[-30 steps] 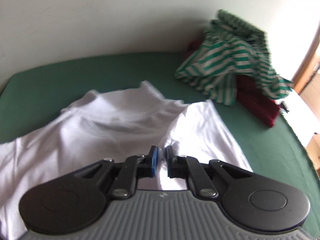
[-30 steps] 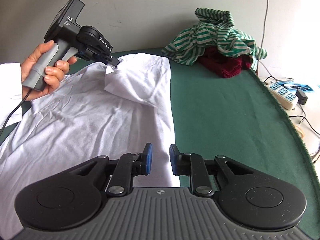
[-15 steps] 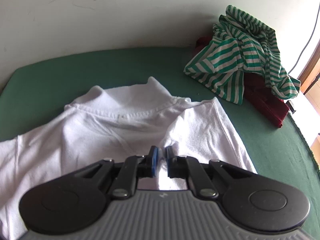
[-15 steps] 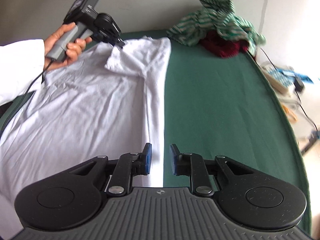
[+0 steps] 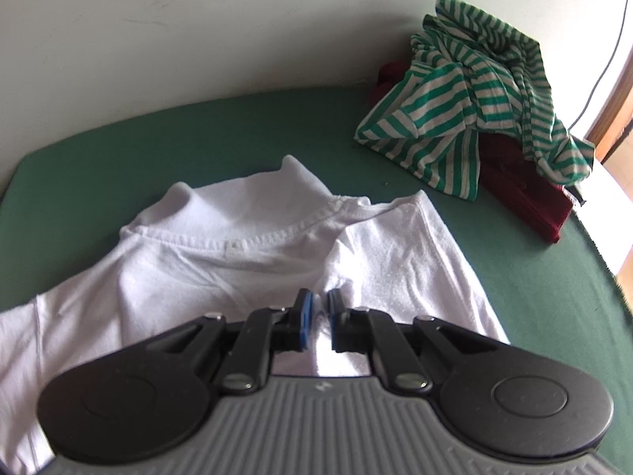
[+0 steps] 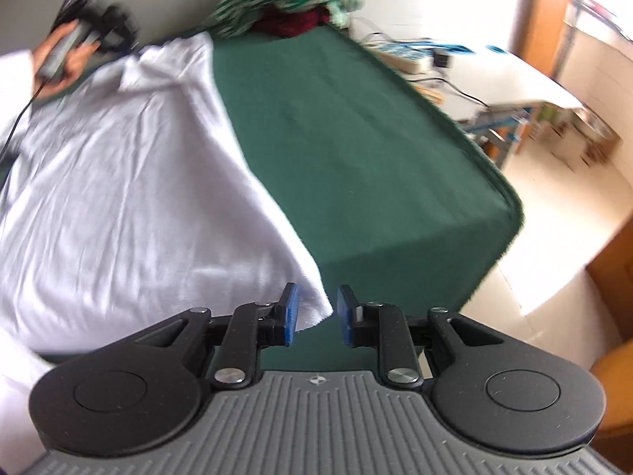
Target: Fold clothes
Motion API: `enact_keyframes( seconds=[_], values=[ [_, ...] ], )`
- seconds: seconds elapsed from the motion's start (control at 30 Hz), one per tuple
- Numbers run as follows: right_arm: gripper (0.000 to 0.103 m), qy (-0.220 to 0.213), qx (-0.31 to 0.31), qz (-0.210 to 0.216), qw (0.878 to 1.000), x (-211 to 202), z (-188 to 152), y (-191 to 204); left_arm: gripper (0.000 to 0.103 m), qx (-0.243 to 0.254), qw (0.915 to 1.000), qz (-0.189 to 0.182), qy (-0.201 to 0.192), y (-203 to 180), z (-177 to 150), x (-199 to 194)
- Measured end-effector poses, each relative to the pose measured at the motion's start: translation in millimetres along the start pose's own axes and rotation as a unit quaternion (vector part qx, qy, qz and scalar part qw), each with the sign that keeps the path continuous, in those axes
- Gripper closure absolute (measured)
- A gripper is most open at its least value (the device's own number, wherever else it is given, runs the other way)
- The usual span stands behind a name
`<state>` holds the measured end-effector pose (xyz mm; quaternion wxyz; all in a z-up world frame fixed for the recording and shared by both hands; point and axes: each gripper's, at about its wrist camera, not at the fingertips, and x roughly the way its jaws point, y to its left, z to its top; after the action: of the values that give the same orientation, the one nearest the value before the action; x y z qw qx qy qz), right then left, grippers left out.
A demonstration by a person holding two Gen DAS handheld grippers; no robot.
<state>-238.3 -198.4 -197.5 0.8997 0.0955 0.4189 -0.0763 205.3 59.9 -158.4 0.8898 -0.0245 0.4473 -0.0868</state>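
Right gripper (image 6: pixel 314 318) slid down to the white shirt (image 6: pixel 118 182) hem corner, fingers opening around it; left gripper (image 5: pixel 318 318) stays clamped on the sleeve.

white t-shirt (image 5: pixel 245 261) on a dark green table cover (image 5: pixel 166 150); green-and-white striped garment (image 5: pixel 474 95) over a dark red one (image 5: pixel 522 194) — blue gripper pads (image 6: pixel 292 312)
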Motion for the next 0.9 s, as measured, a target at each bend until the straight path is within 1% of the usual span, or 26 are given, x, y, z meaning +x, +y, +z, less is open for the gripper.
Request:
enact_keyframes(
  seconds=[0.07, 0.13, 0.2, 0.23, 0.27, 0.4, 0.53, 0.6, 0.7, 0.73, 0.8, 0.83, 0.9],
  values=[
    [0.069, -0.003, 0.051, 0.023, 0.998, 3, -4, -8, 0.098, -0.006, 1.0, 0.0, 0.002, 0, 2, -1],
    [0.069, -0.002, 0.07, 0.043, 0.997, 11, -5, -12, 0.098, -0.007, 1.0, 0.002, 0.003, -2, 4, -2],
    [0.072, 0.0, 0.069, 0.054, 0.996, 14, -6, -16, 0.098, 0.001, 1.0, 0.007, 0.001, -6, 5, -3],
    [0.088, 0.0, 0.069, 0.059, 0.996, 12, -5, -18, 0.098, 0.004, 0.9999, 0.01, 0.0, -7, 5, -4],
    [0.101, 0.0, 0.07, 0.063, 0.996, 10, -5, -19, 0.098, 0.006, 0.9999, 0.013, 0.0, -8, 5, -4],
    [0.101, -0.018, 0.051, 0.072, 0.996, -12, 2, -11, 0.098, 0.014, 0.9997, 0.017, -0.008, -7, 7, -11],
    [0.101, -0.022, -0.013, 0.116, 0.993, -28, 10, 13, 0.098, 0.028, 0.9988, 0.034, -0.02, 2, 16, -21],
    [0.101, -0.012, -0.042, 0.146, 0.988, -29, 11, 28, 0.098, 0.031, 0.9982, 0.047, -0.021, 9, 20, -23],
    [0.101, 0.016, -0.078, 0.191, 0.978, -20, 8, 47, 0.098, 0.031, 0.9978, 0.057, -0.014, 19, 22, -21],
    [0.1, 0.03, -0.085, 0.2, 0.976, -14, 7, 52, 0.098, 0.032, 0.9977, 0.06, -0.009, 21, 21, -19],
    [0.094, 0.064, -0.09, 0.209, 0.972, -3, 5, 58, 0.098, 0.036, 0.9972, 0.066, 0.005, 25, 16, -11],
    [0.094, 0.07, -0.089, 0.209, 0.971, -1, 6, 59, 0.098, 0.04, 0.9967, 0.07, 0.009, 26, 13, -8],
    [0.093, 0.056, -0.087, 0.225, 0.969, -12, 11, 57, 0.097, 0.044, 0.9962, 0.074, 0.013, 28, 8, -5]
  ],
)
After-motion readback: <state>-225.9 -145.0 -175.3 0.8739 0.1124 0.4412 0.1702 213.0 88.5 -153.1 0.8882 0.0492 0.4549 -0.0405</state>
